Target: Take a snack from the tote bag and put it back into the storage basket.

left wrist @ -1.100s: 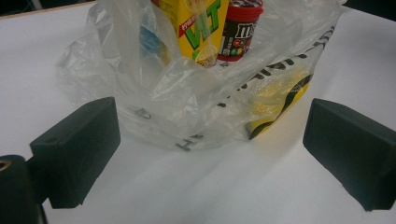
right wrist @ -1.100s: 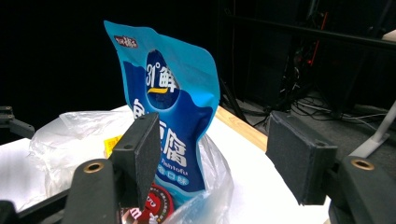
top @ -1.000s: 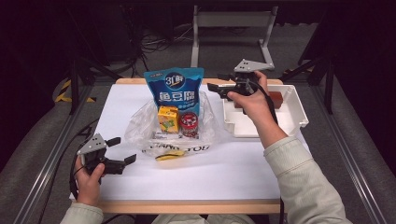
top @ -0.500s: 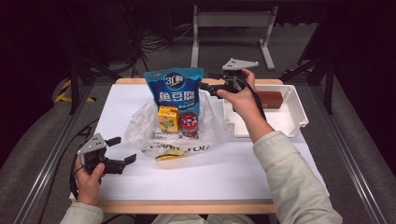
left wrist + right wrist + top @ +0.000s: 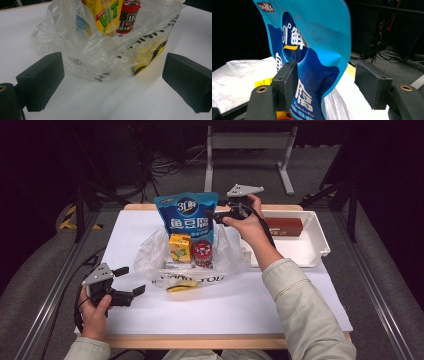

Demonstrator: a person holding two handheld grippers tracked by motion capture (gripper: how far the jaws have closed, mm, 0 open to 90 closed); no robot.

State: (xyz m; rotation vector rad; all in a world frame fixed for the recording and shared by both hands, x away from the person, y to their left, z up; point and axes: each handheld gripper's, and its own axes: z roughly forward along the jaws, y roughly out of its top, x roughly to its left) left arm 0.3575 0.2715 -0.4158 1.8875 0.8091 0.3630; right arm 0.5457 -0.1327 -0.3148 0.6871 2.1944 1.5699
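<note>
At the near left of the table (image 5: 300,305), the left gripper (image 5: 131,281) rests low on the white surface with its jaws spread wide and nothing between them. In its own view the jaws frame the near edge of the clear plastic bag (image 5: 100,50), which suggests it waits there ready to steady or hold the bag's mouth, though it is not touching the plastic.

The bag lies open at mid table, just beyond that gripper, slumped around a yellow drink carton (image 5: 180,247) and a small red candy tub (image 5: 202,252) that stand side by side inside it. Behind them, at the far side of the bag, the blue snack pouch (image 5: 186,217) stands upright, its lower part down among the plastic.

The right gripper (image 5: 220,215) reaches in at the pouch's right edge. Its jaws stand apart with the pouch's edge between them; one jaw seems to lie against the pouch face, the other is clear of it, so the pouch is not pinched.

Far right, a white tray (image 5: 320,245) holds a brown bar (image 5: 284,226), probably the stock of items for the bag.
</note>
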